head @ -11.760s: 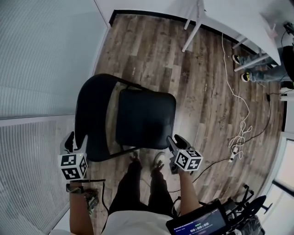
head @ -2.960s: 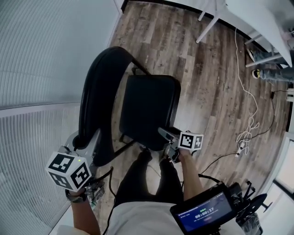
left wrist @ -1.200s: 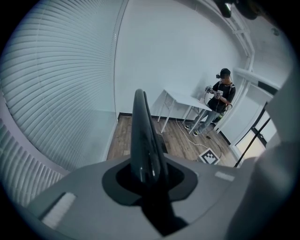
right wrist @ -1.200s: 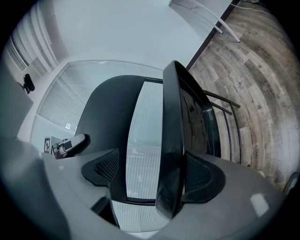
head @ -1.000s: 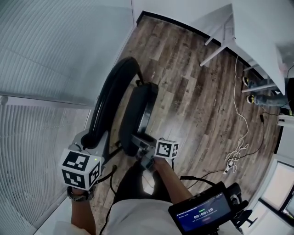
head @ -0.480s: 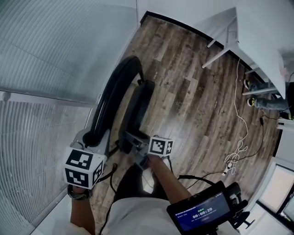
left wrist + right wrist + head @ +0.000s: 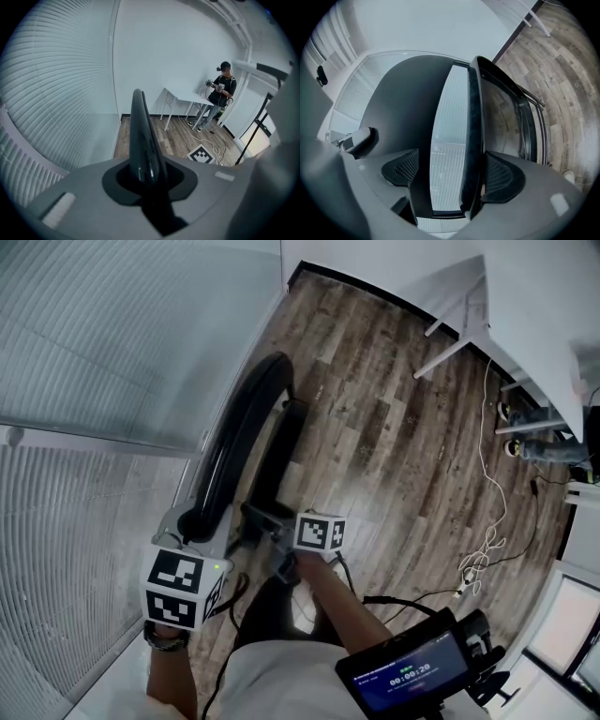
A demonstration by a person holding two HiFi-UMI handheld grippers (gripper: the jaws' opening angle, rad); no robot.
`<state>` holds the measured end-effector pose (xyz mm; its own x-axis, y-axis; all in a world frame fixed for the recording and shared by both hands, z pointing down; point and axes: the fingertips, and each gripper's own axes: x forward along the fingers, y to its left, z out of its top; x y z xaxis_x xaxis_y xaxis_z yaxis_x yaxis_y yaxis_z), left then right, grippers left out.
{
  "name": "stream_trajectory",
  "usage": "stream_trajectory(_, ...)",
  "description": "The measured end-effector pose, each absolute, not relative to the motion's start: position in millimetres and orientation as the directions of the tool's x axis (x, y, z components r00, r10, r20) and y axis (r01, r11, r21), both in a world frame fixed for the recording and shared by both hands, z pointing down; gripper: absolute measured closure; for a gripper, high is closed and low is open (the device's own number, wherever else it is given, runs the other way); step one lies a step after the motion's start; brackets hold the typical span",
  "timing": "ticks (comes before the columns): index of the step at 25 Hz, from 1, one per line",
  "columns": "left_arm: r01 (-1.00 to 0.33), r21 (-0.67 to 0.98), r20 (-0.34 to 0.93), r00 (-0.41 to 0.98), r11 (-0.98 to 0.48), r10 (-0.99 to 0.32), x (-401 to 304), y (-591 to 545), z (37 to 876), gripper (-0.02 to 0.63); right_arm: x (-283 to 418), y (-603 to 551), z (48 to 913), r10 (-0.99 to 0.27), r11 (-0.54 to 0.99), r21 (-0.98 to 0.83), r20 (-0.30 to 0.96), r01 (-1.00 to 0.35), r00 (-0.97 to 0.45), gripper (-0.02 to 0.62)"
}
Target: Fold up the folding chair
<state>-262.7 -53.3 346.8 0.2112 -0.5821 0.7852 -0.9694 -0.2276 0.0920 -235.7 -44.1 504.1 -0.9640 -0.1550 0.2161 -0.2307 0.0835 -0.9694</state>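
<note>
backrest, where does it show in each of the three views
Head view: the backrest is the black arc left of centre.
Left gripper view: narrow dark blade seen edge-on, rising from bottom centre.
Right gripper view: broad dark curve at left, beside the seat.
Shared landmark: the floor, at right in all three.

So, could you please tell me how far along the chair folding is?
Done: the seat is swung up, nearly edge-on beside the backrest. In hand: the left hand-held gripper clamps the backrest's top edge, and the right hand-held gripper holds the seat's front edge. Left: close the gap that shows between seat and backrest.
</note>
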Motion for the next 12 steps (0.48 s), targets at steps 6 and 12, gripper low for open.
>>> stream_trajectory(6,-0.969,0.082,0.787,0.207,-0.235,-0.581,-262.1,-53.3,342.8,0.541,-247.6,-44.3,500.2,-0.149,0.097,-0.966,0.225,-0.241,-0.963,0.184)
stream_trajectory(12,-0.964,0.091,0.785,0.225,-0.251,-0.577,-260.8,-52.8,345.3,0.531,-256.9,-45.4,501.3,-0.161,0.104,-0.963,0.231,-0.249,-0.960,0.169)
